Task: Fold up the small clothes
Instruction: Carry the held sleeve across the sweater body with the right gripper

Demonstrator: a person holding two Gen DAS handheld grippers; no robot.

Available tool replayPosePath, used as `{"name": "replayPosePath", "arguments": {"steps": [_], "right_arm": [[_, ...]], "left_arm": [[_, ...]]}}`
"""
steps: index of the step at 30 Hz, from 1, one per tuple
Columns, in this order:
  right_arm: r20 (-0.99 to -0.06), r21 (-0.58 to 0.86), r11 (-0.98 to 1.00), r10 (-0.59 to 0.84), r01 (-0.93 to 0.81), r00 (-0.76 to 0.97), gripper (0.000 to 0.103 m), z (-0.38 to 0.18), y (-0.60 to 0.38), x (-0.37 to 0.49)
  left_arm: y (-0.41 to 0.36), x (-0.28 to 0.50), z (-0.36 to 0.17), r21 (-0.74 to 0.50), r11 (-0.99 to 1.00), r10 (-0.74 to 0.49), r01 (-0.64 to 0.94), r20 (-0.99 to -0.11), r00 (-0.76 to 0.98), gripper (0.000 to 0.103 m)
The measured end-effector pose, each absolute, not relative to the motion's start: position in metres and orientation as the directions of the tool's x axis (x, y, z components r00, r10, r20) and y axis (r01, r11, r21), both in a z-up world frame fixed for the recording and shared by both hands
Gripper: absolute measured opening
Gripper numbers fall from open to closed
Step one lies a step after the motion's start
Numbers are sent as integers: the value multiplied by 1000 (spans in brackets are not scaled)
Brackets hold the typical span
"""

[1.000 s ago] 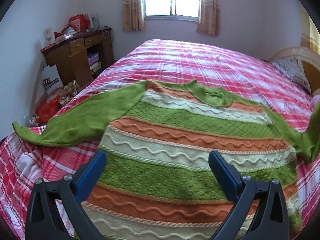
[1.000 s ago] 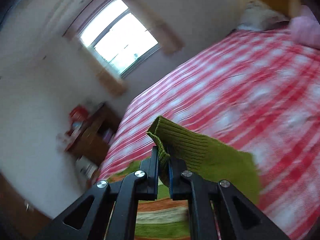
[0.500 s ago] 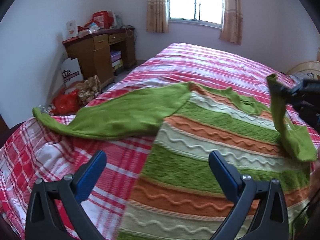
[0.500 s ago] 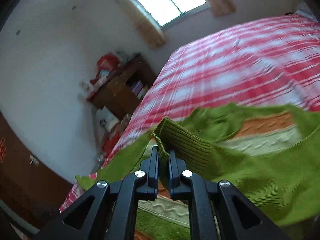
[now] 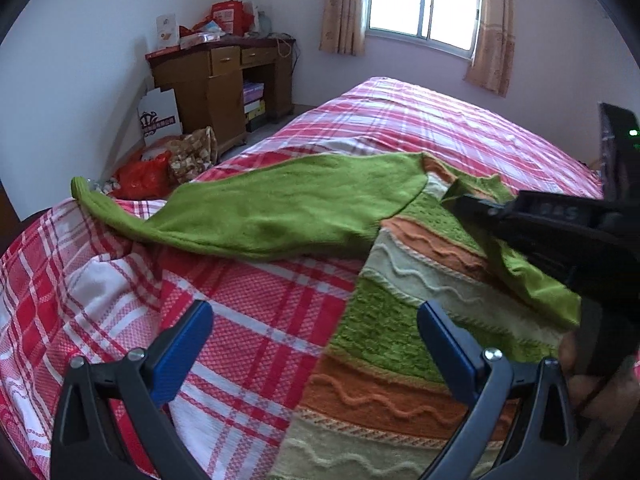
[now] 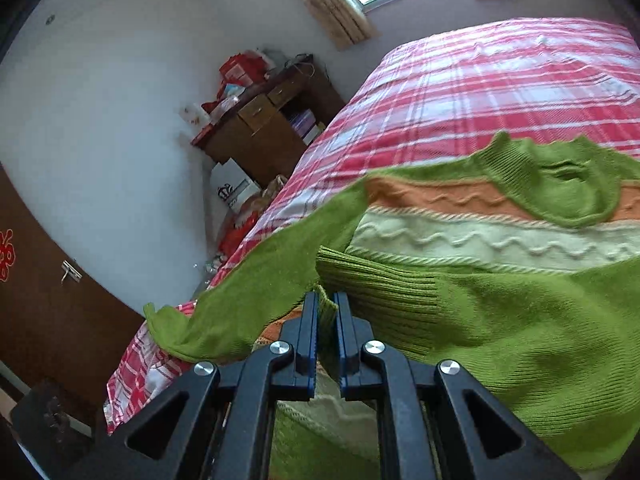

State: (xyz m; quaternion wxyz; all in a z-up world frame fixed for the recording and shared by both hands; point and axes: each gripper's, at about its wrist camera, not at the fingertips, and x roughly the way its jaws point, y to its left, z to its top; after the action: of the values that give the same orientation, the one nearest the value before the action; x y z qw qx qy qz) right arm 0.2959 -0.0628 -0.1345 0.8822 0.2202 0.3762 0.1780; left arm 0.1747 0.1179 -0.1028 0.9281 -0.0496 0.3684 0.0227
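Right wrist view, nearest first: the right gripper (image 6: 327,312) is clamped on the ribbed cuff (image 6: 372,284) of a green sleeve (image 6: 520,320), folded across the striped sweater (image 6: 480,236). Left wrist view shows the left gripper (image 5: 314,332) with blue pads spread wide, empty, above the plaid bedspread (image 5: 256,320). Beyond, the other sleeve (image 5: 260,212) stretches toward the bed's edge. Farther off stand a wooden desk (image 5: 224,76) and window (image 5: 424,0).

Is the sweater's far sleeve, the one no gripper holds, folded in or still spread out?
Spread out. The sleeve stretches sideways off the sweater across the bed, its cuff at the edge.
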Motion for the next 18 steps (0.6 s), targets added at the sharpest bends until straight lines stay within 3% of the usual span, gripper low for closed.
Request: {"name": "replayPosePath", "arguments": {"steps": [6,11,15,18], "right_arm": [[-616,582,796,564,-165,550,12,-158,-50,313],[-540,632,735,646,-247,540,13,-134,-65,293],[-549,561,793,572,-238,609,14,-110,-104,260],[-574,494,858,443,-141,689,14,-100,-155,229]], "left_arm": [[119,177,-106,-66,994,17,-87,-696,718,103],[113,179,-104,-68,994,10,-81,-701,713,103],[97,181,-95,-66,997,-18,-39,-696,718,103],[80,188,-89,-63,998,-44,1,-693,720,103]]}}
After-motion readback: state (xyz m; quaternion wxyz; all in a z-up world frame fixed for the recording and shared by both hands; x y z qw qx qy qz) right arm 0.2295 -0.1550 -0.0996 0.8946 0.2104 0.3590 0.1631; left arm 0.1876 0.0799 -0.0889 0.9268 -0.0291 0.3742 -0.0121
